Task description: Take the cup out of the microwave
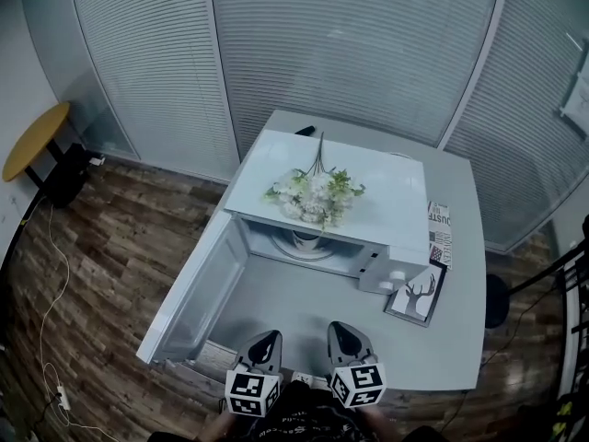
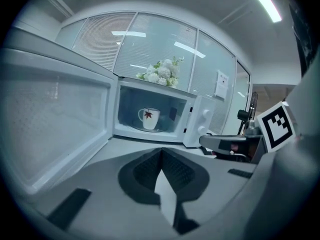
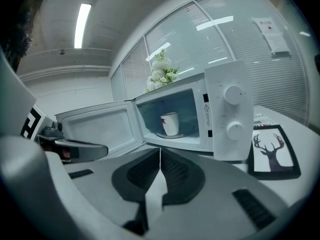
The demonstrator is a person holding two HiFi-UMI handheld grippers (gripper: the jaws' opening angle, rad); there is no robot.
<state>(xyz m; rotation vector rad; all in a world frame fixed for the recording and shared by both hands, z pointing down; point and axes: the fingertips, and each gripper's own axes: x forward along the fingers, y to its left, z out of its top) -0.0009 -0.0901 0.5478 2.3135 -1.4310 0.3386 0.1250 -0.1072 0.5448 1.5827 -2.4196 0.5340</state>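
My left gripper (image 2: 161,153): jaws together, nothing between them. My right gripper (image 3: 160,151): same, pads pressed shut, empty. Both hang side by side over near edge of table (image 1: 460,284), aimed at microwave (image 1: 391,187). Door (image 1: 198,284) stands wide open toward table's left edge. White cup (image 2: 150,118) with red leaf print sits upright on turntable plate (image 3: 170,135) inside cavity, handle toward door side, well apart from both grippers. Flower bunch (image 1: 313,191) lies on microwave's top. Deer picture (image 1: 416,295) lies toward table's right edge, just beside control panel (image 3: 232,109).
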